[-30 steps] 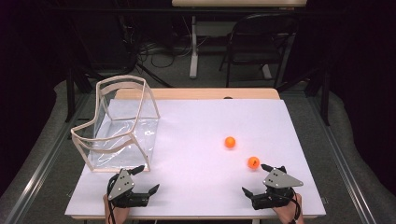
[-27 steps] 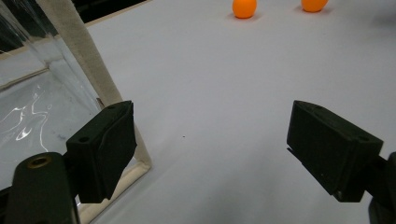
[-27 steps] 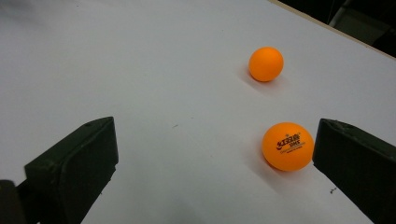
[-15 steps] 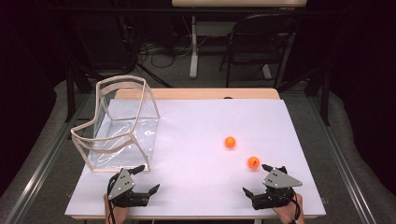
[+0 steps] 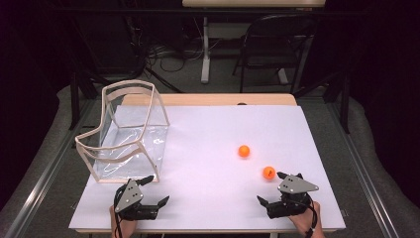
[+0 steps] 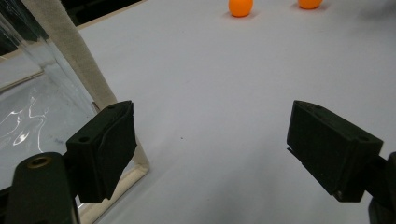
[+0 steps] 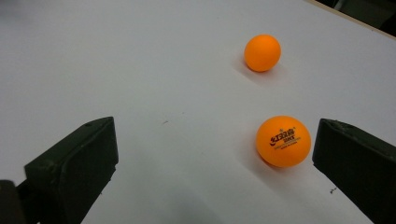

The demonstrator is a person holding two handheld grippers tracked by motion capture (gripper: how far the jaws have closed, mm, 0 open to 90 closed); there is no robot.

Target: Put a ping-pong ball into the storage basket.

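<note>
Two orange balls lie on the white table top (image 5: pixel 208 124) at the right: the farther ball (image 5: pixel 243 150) and the nearer printed ball (image 5: pixel 269 172). My right gripper (image 5: pixel 270 187) rests open at the front right, just short of the nearer ball. In the right gripper view that ball (image 7: pixel 283 141) lies close to the right jaw of the right gripper (image 7: pixel 219 163), with the other ball (image 7: pixel 262 52) beyond. My left gripper (image 5: pixel 157 189) stands open at the front left, nothing between its jaws. In its own view the left gripper (image 6: pixel 217 140) faces both balls (image 6: pixel 241 6) (image 6: pixel 309 3) far off.
A clear-walled bin with a beige frame (image 5: pixel 130 84) stands at the table's left, its near corner post (image 6: pixel 70 51) beside my left jaw. A folding chair (image 5: pixel 277 44) and a table leg with cables stand behind the far edge. Grey floor borders both sides.
</note>
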